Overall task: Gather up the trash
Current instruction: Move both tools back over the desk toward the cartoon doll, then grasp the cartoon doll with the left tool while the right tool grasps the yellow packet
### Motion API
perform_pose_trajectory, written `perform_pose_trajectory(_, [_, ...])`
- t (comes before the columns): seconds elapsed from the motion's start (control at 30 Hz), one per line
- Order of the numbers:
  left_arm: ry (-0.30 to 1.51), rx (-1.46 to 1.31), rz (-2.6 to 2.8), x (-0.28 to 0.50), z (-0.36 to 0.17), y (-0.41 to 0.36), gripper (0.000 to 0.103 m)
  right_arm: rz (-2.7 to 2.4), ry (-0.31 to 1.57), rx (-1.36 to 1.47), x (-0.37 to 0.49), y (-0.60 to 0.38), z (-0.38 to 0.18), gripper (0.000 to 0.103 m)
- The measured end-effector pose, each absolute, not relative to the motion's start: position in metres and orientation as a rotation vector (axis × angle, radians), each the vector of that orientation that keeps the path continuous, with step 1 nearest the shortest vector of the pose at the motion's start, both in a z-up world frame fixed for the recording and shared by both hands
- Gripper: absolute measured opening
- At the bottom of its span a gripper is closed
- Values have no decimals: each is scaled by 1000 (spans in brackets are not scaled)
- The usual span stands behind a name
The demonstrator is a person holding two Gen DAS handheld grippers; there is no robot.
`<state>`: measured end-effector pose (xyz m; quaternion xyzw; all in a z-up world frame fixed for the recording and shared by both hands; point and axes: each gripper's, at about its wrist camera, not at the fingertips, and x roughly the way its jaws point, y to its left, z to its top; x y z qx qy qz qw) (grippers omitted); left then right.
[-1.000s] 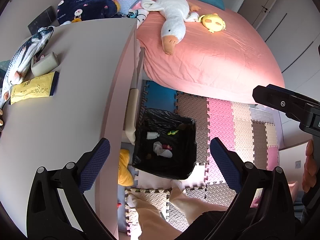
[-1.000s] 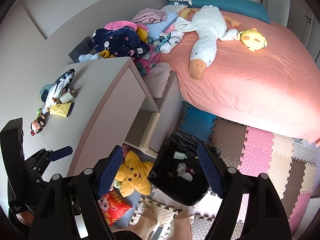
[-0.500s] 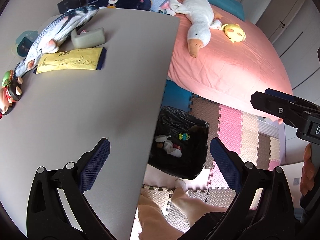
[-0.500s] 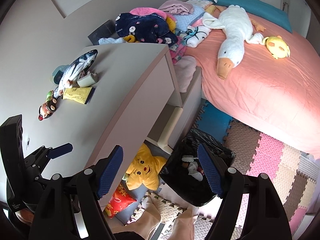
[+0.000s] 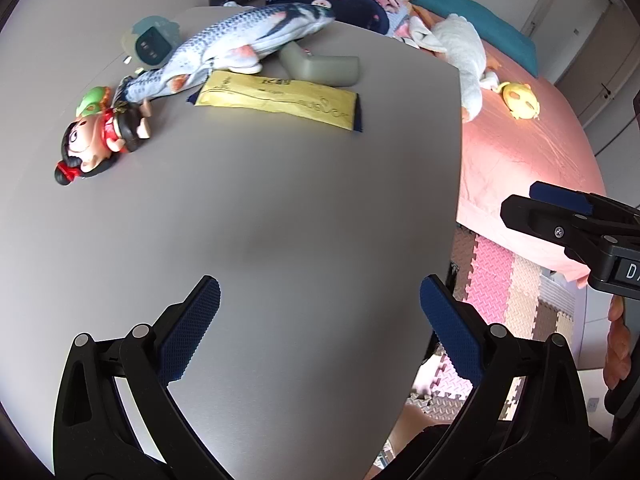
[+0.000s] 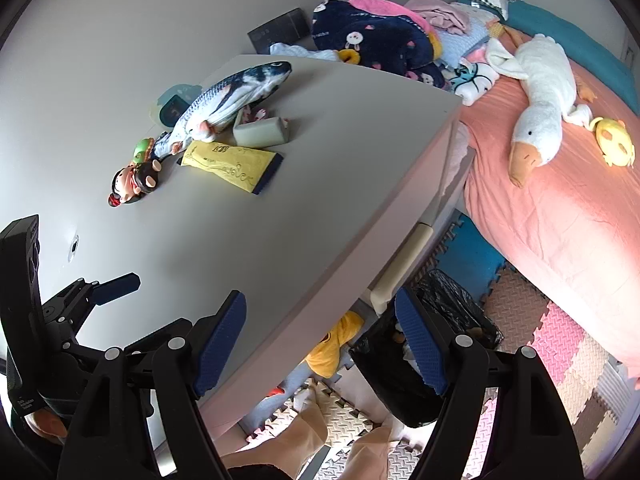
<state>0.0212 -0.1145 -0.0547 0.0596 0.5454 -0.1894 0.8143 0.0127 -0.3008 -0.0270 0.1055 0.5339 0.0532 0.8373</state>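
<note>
A yellow wrapper with a dark blue end point(image 5: 280, 100) point(image 6: 234, 163) lies flat on the grey desk top point(image 5: 280, 220) point(image 6: 320, 168), far from both grippers. My left gripper point(image 5: 320, 334) is open and empty, hovering over the desk's near part. My right gripper point(image 6: 320, 340) is open and empty, over the desk's front edge. A black-lined trash bin point(image 6: 452, 320) stands on the floor below the desk, partly hidden by the right fingers.
On the desk lie a plush fish point(image 5: 248, 36) point(image 6: 232, 96), a grey block point(image 5: 324, 68) point(image 6: 260, 132), a doll figure point(image 5: 100, 140) point(image 6: 132, 182) and a small clock point(image 5: 152, 40). A pink bed point(image 6: 560, 184) with a goose plush point(image 6: 540, 112) is at the right. Foam mats point(image 6: 560, 360) cover the floor.
Both grippers have swung left and up from over the trash bin to over the desk. The wrapper and toys now sit nearer the centre of view. Both stayed open.
</note>
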Motion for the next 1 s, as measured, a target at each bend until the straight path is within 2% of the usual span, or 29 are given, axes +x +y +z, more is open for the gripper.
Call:
perform_pose_trajectory(0.43, [1140, 87, -283, 50, -52, -46, 97, 232, 1110, 151, 60, -242, -22, 77])
perform_pose_trajectory(1.0, [1118, 115, -231, 115, -52, 9, 97, 223, 1178, 84, 125, -201, -47, 77])
